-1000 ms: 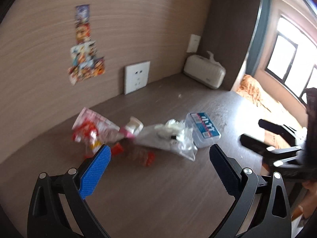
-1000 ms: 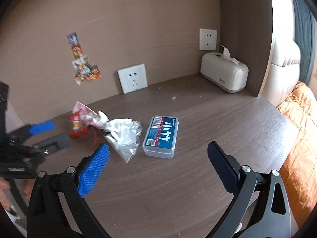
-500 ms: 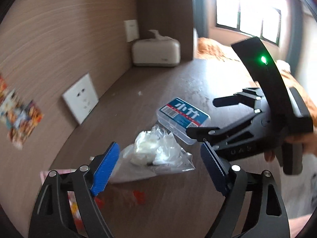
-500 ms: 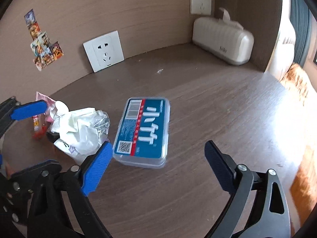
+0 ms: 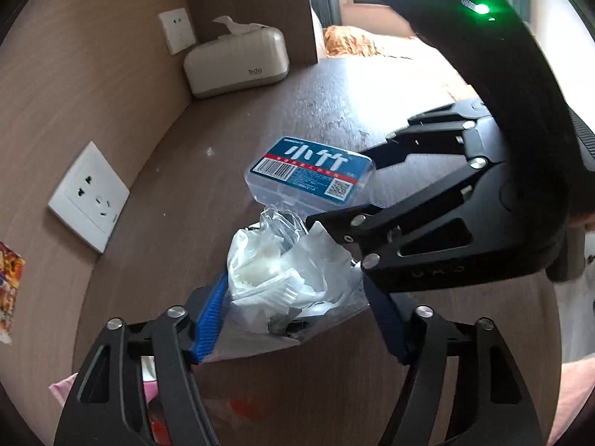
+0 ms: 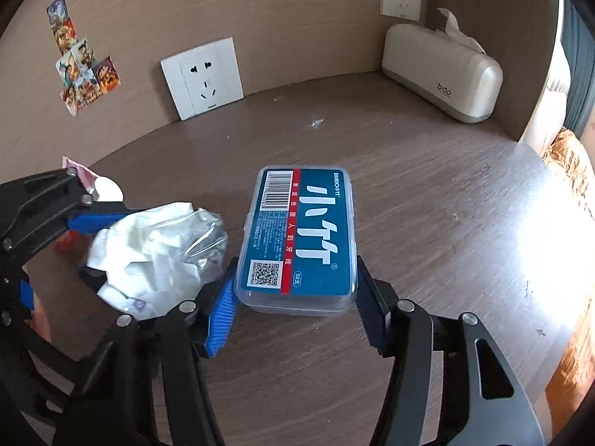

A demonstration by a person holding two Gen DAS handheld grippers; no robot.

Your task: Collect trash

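Two pieces of trash are in hand at once. The bag (image 5: 293,282), a clear crumpled plastic one stuffed with white paper, sits at the centre of the left wrist view, between the blue pads of the left hand-held gripper (image 5: 297,319), which has narrowed onto it and appears to pinch it. It looks light, soft and slippery; it will likely deform under the pads, so a hold across the bulky stuffed middle seems safer than on a loose film edge.

The box (image 6: 299,238), a clear hard plastic case with a blue label, fills the centre of the right wrist view. The right hand-held gripper (image 6: 295,308) has its pads pressed against the box's two long sides at the near end, holding it. It looks stiff and light with smooth walls, so it could slip or pivot if held only at one end.

Both lie on or just above the brown worktop (image 6: 427,193); I cannot tell whether they are lifted. More wrappers (image 5: 63,390), pink and red, show at the lower left of the left view. A tissue box (image 6: 442,74) stands upper right against the wall, a socket (image 6: 202,76) upper centre-left.
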